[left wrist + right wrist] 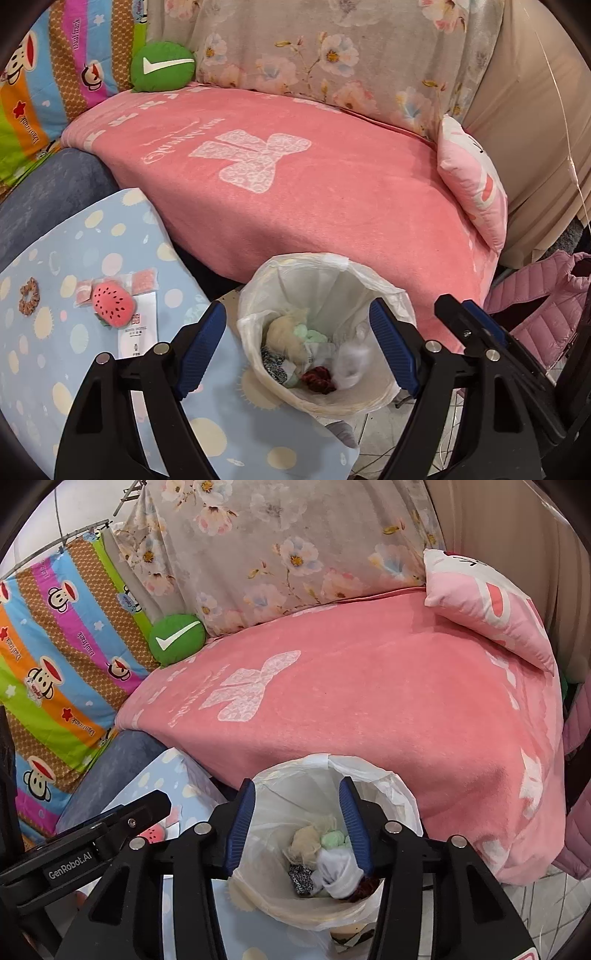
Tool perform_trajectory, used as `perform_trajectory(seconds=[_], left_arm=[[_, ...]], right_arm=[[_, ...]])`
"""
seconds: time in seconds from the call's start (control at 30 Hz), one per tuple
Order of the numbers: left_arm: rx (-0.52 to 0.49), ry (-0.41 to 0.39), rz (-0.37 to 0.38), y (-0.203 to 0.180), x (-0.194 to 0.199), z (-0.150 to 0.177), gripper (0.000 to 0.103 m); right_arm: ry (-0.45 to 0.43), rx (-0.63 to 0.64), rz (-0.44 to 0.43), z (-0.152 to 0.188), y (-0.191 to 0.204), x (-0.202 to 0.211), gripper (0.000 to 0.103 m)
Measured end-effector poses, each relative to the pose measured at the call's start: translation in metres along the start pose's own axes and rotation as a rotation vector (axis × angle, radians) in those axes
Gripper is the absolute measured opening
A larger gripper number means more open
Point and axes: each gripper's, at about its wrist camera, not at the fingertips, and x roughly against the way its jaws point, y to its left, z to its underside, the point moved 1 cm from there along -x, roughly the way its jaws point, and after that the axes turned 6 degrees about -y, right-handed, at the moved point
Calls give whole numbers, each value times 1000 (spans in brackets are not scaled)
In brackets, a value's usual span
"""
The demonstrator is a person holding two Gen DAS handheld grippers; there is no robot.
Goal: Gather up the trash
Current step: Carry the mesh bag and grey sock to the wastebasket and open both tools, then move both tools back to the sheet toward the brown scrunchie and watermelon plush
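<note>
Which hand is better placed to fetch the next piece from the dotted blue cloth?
Probably the left. The left gripper is open and empty above the bin, bordering the dotted blue cloth holding the watermelon-shaped piece and scrunchie. The right gripper is farther from them.

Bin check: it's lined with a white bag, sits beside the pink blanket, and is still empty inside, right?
Not empty. The left wrist view shows the bin already holding trash: crumpled tissues, a dark red scrap and a patterned piece. It is lined with a white bag and sits beside the pink blanket.
</note>
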Motion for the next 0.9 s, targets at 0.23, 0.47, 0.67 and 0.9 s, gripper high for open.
perform_trajectory(seconds=[0.23, 0.47, 0.67, 0.9], left_arm=[[40, 7, -25, 20, 2, 5, 76], [80, 8, -44, 40, 10, 11, 76], [112, 11, -68, 62, 15, 15, 77], [160, 8, -93, 93, 24, 21, 78]], right_arm=[[13, 12, -18, 5, 14, -1, 56], [26, 36, -36, 13, 30, 0, 56], [46, 62, -54, 20, 48, -3, 57], [65, 97, -74, 29, 73, -7, 61]])
